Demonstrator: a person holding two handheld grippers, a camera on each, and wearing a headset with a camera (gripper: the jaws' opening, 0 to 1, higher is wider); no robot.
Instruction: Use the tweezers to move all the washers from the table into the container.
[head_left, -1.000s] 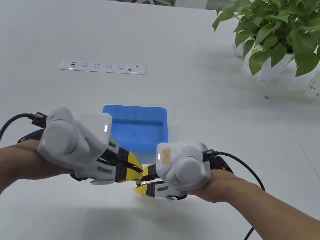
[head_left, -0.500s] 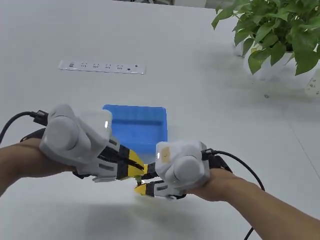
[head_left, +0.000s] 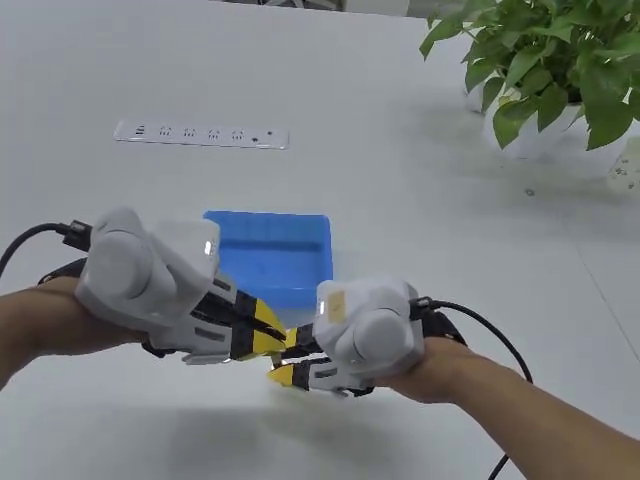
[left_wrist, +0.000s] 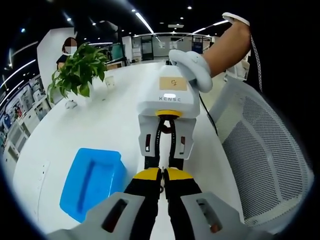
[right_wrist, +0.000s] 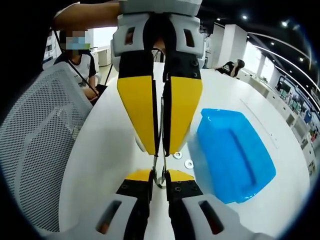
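Left tool (left_wrist: 163, 175): jaws pressed together on the tweezers (right_wrist: 159, 172). Right tool (right_wrist: 160, 176) meets it tip to tip. Its jaws are closed to a narrow gap around the tweezers' looped end; cannot tell whether they grip it. Two washers (right_wrist: 177, 155) lie on the surface (right_wrist: 110, 150) just past the tips, beside the blue container's (right_wrist: 235, 155) wall and outside it. Power strip (head_left: 200, 135) lies toward the far edge, potted plant (head_left: 540, 70) toward the far right corner.
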